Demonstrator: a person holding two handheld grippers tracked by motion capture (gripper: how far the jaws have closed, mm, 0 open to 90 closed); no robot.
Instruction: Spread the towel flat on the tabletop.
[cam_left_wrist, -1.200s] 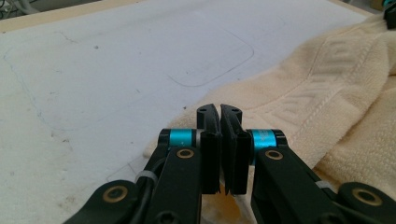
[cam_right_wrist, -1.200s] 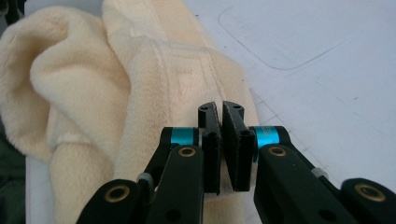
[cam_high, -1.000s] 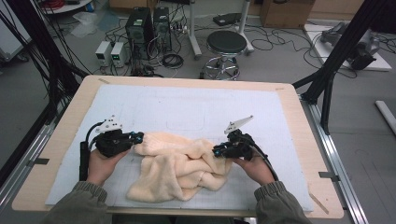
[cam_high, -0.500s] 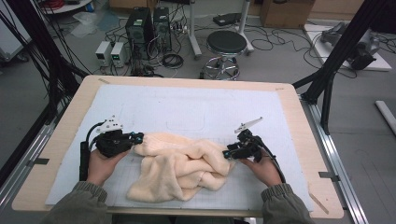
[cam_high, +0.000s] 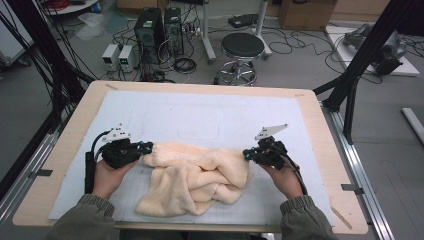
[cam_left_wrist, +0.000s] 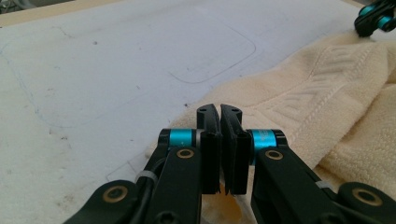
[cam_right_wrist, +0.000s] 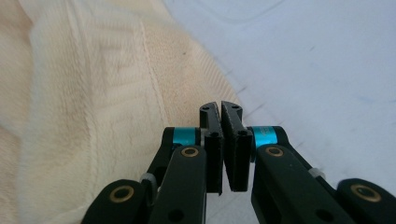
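Now the right gripper (cam_high: 246, 154) has slid outward along the cream towel (cam_high: 195, 177), which lies bunched on the desk (cam_high: 60, 150); its fingers pinch the towel's right edge, while the left gripper (cam_high: 149, 146) clamps the left corner, so spreading looks underway.

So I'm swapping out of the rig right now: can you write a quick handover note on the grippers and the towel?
Left gripper: jaws shut, pinching the left edge of the cream towel; cloth shows beneath the jaws in the left gripper view.
Right gripper: jaws shut at the towel's right hemmed edge; whether cloth is actually caught between them I cannot tell.
Towel: crumpled in a heap on the white mat, toward the near side, between both grippers.
Done: both grippers placed at opposite ends.
Left: probably confirm the right grip, then pull apart to spread the towel flat, and fold if wanted.
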